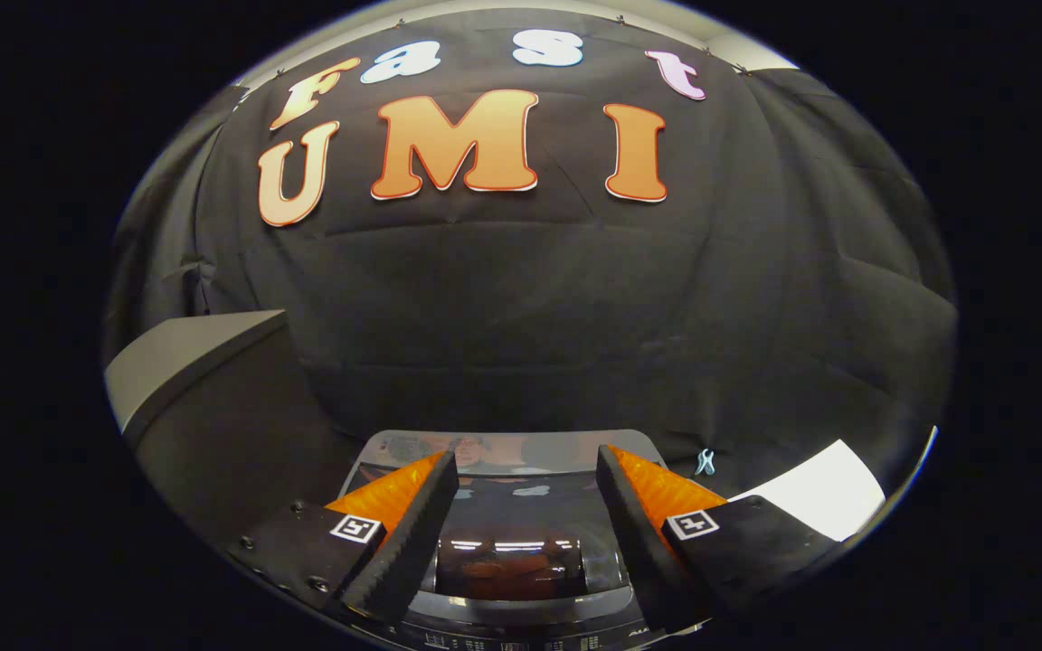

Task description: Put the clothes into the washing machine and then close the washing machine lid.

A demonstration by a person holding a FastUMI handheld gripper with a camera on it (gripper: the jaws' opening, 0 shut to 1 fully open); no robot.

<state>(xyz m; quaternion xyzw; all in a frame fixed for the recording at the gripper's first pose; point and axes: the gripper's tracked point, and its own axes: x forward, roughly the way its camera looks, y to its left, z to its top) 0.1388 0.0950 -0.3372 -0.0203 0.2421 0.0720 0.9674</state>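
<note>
Two fingers (438, 506) apart — empty, one washing machine (512, 565) below

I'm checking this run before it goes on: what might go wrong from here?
1. The tool is open and empty above the washing machine's glossy lid, which looks closed; clothes cannot go in until it is lifted.
2. The lid looks smooth and reflective, so the fingers may slip on it.
3. A grey box stands close beside the machine; a swing that way might hit it.

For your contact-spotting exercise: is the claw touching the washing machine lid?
Cannot tell. In the gripper view the open claw hangs over the washing machine lid, holding nothing, but no gap or contact shows plainly.
</note>
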